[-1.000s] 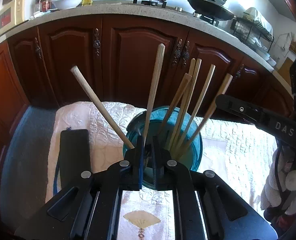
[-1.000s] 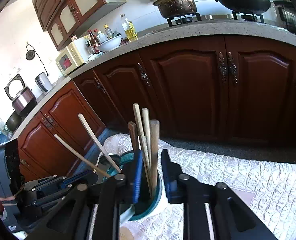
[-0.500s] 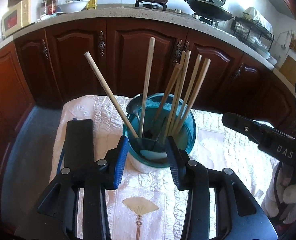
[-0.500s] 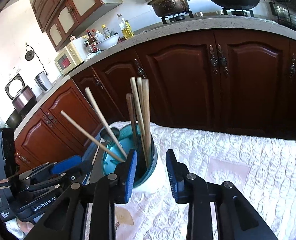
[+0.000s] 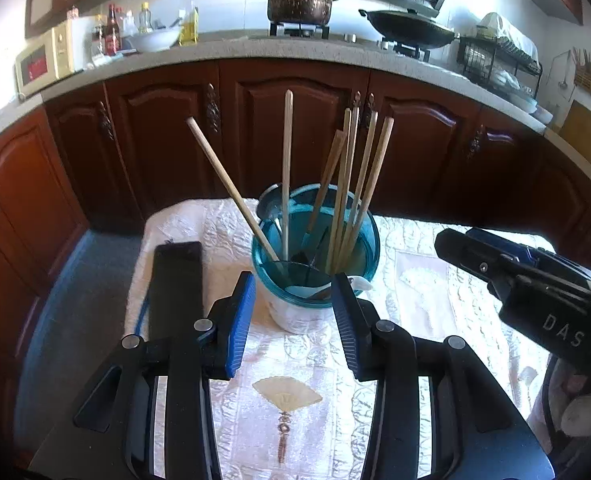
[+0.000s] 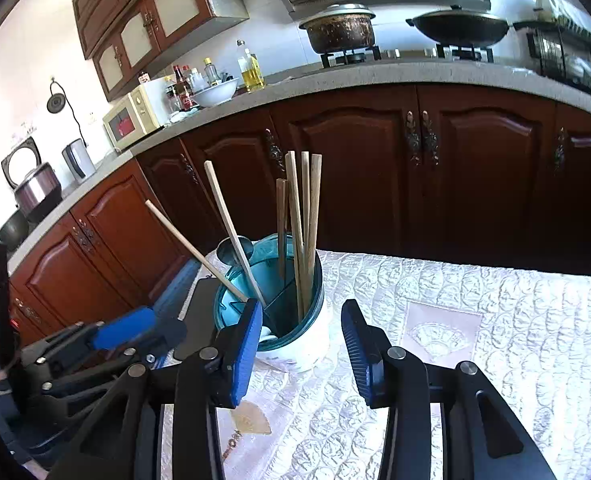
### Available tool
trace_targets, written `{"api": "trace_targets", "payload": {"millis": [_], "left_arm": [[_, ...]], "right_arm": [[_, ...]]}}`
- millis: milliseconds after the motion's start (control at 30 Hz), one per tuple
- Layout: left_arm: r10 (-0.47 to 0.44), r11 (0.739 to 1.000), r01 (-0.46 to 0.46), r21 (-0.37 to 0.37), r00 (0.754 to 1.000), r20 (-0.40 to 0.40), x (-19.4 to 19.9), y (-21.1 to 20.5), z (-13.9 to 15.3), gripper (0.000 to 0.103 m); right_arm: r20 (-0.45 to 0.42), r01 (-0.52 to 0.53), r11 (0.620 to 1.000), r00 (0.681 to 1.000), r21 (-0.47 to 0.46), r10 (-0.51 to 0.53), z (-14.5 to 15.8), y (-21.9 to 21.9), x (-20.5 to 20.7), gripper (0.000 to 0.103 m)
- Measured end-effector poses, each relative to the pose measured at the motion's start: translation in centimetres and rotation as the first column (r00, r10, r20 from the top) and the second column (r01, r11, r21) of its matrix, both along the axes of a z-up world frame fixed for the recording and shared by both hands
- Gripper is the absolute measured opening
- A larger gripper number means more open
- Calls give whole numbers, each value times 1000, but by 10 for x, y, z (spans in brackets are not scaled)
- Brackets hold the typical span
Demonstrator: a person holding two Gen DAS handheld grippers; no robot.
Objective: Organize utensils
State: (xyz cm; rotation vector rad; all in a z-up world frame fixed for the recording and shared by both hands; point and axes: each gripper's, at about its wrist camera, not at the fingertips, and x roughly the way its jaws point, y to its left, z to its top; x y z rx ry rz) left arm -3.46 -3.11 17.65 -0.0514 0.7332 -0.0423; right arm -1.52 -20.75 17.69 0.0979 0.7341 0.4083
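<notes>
A white utensil holder with a teal insert [image 5: 295,312] [image 6: 299,344] stands on the white quilted tablecloth [image 5: 423,296]. Several wooden chopsticks [image 5: 347,184] [image 6: 307,224] stand in it, two leaning left, with a white spoon [image 5: 355,282] and a dark ladle [image 5: 269,204] in it too. My left gripper [image 5: 291,324] is open and empty, its fingers either side of the holder's near wall, a little back from it. My right gripper [image 6: 301,348] is open and empty, just in front of the holder. It shows at right in the left wrist view [image 5: 515,272].
A black flat case [image 5: 175,284] lies on the cloth left of the holder. Dark wooden cabinets [image 5: 295,136] run behind the table under a stone counter with a pot [image 5: 299,2], a wok [image 5: 407,28] and a microwave [image 5: 45,60].
Both grippers have opened and drawn back from the holder. The left was shut near the rim a second ago; the right let go of chopsticks that now stand in the holder.
</notes>
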Motion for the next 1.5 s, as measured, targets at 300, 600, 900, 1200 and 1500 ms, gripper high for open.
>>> {"api": "trace_targets", "payload": {"millis": [300,600,900,1200,1500], "left_arm": [[33,999,-34,28,998,58,-17,3,14,39],[63,996,-68,50,993,103,-26,8,25,39],[75,996,-80,44,990,121,-27,12,29,39],[77,996,-82,38,990,122,-27,11,29,39],[76,996,-81,36,990,122,-26,11,29,39]], "right_arm": [[39,20,1000,999,-19,-20,11,6,-13,41],[62,24,999,998,-32,-22,17,5,-16,42],[81,10,998,997,-62,-5,20,15,-17,42],[76,20,998,997,-63,-15,20,13,-15,42],[73,31,997,997,-71,-26,21,11,-11,42]]}}
